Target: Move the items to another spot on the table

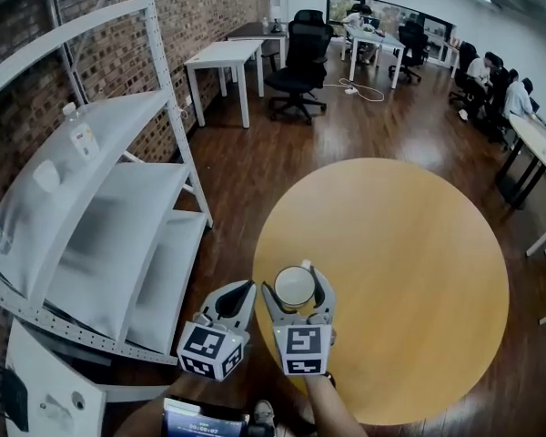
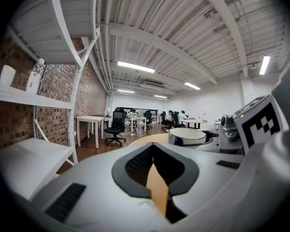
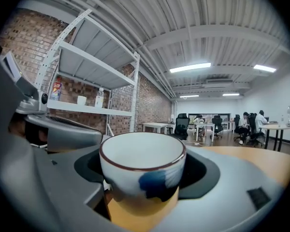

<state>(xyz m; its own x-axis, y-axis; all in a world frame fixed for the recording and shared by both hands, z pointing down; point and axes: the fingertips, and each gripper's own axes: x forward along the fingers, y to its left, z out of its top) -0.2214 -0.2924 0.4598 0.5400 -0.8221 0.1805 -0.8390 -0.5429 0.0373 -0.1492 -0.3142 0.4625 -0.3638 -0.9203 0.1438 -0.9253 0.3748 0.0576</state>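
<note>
Leftmost of the two, the left claw (image 1: 240, 290) has its dark-padded jaws drawn together with nothing between them; only a sliver of tan shows through the slot behind the tips. It hangs just off the near left edge of the round tan wooden surface (image 1: 409, 271), with the white metal shelf rack (image 1: 118, 208) against the brick wall further to its left. Just beside it, the right claw (image 1: 297, 289) is clamped on a white ceramic cup (image 3: 142, 170) with a brown rim and a blue brush mark on its side, one jaw pressed to each flank. That cup sits upright, mouth up and empty, over the near left part of the surface. Whether its base touches the wood cannot be told.
</note>
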